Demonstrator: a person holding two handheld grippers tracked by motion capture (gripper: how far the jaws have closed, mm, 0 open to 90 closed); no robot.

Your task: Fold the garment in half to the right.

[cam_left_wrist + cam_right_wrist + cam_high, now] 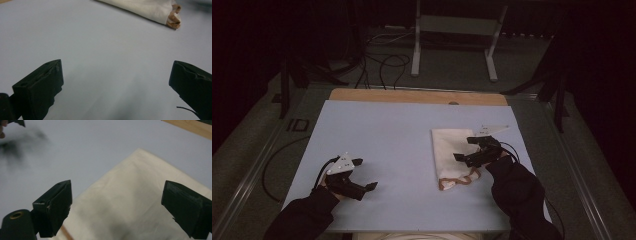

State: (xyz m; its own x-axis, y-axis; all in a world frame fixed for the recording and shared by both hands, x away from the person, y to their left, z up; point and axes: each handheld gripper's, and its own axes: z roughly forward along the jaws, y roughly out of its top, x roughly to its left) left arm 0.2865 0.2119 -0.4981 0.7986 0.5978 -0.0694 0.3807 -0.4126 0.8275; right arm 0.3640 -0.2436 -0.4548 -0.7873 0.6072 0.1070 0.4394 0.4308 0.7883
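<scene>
Right gripper (465, 148), jaws wide and empty, hovers over the cream drawstring cloth bag (447, 150); left gripper (364, 174), at eight o'clock, likewise gapes

High view overlooks the table (377, 130); gripper views skim it closely.

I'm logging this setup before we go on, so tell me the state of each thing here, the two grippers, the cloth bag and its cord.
Left gripper: open, jaws wide apart, holding nothing, over bare table.
Right gripper: open, jaws wide apart, above the bag, gripping nothing.
Cloth bag: lying flat on the table, unfilled by the look of it.
Brown cord: loose, curled at the bag's near end.
Table: covered by a pale blue sheet.
</scene>
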